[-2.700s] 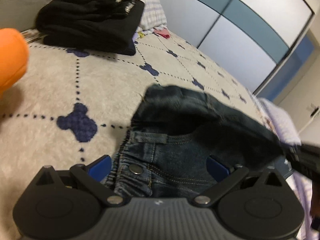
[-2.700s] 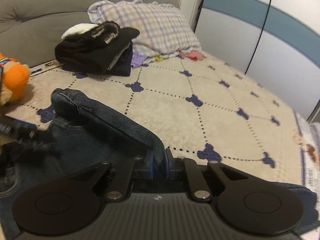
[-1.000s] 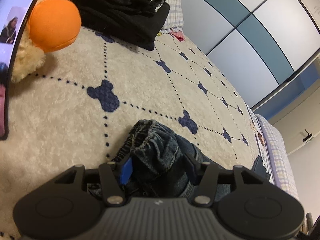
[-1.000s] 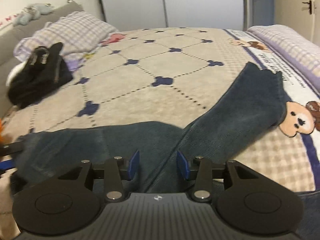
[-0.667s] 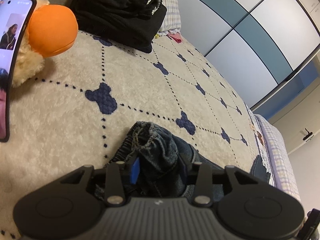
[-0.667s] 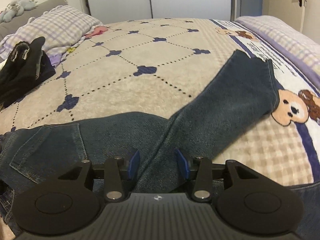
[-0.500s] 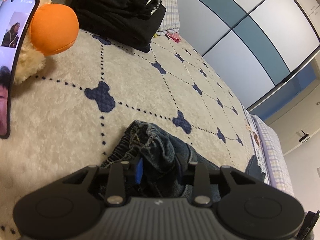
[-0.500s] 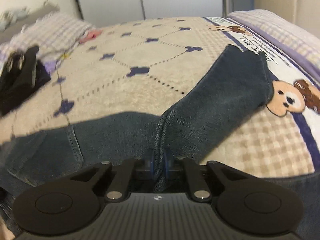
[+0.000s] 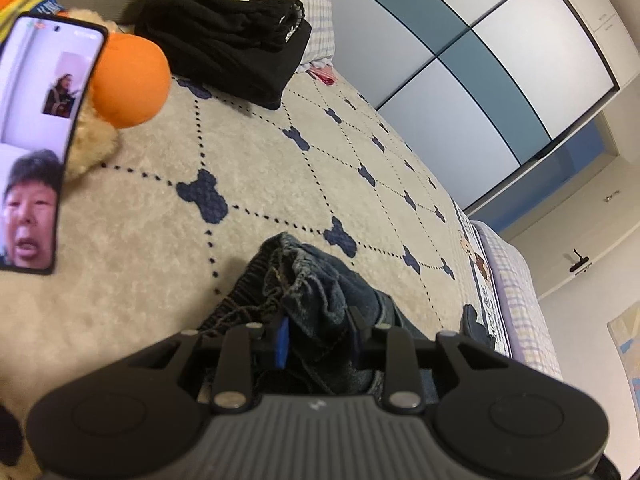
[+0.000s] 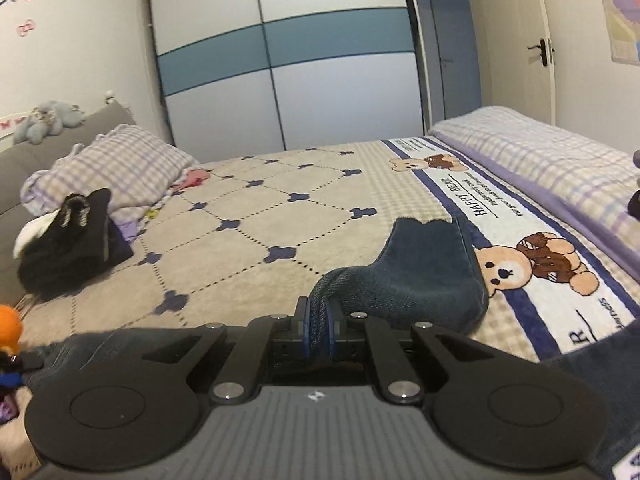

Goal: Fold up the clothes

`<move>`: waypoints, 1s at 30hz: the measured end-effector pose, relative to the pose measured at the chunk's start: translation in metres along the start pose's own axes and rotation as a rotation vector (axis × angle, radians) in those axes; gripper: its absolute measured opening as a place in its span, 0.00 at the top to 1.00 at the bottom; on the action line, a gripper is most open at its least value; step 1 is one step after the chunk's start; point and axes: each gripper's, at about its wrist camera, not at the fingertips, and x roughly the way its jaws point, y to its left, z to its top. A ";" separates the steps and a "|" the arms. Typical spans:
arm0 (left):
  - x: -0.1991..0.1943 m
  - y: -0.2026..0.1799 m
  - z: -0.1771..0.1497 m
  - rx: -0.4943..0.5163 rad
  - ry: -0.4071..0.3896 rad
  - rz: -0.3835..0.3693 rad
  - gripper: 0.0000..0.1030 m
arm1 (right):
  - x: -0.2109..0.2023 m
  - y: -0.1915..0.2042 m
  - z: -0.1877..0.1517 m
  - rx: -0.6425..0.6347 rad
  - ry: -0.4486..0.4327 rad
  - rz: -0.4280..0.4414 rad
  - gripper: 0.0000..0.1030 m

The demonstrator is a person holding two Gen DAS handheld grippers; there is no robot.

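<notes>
While the left gripper point(image 9: 318, 338) pinches the bunched, elastic waistband end of the dark blue denim jeans point(image 9: 316, 280), its 2 fingers pressed onto a thick wad of cloth, the right gripper point(image 10: 316, 330) is clamped tight on a narrow fold of 1 trouser leg point(image 10: 424, 276). That leg runs forward from the right gripper's blue pads and ends in a frayed hem lying on the beige fleece blanket with navy bear motifs and dotted diamond lines point(image 9: 280, 168), just beside a printed brown teddy bear point(image 10: 532, 262). More denim lies low in the right wrist view, left and right of the tool. Near the headboard, a folded stack of black clothes point(image 9: 228, 46) rests against a lilac checked pillow point(image 10: 108, 168). An orange-nosed plush toy point(image 9: 128, 80) sits near the stack, and a lit smartphone showing a video call point(image 9: 36, 148) stands in front of it.
</notes>
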 end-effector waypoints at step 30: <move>-0.020 -0.011 -0.028 0.241 -0.135 0.165 0.45 | 0.016 -0.017 -0.078 0.021 0.180 0.004 0.58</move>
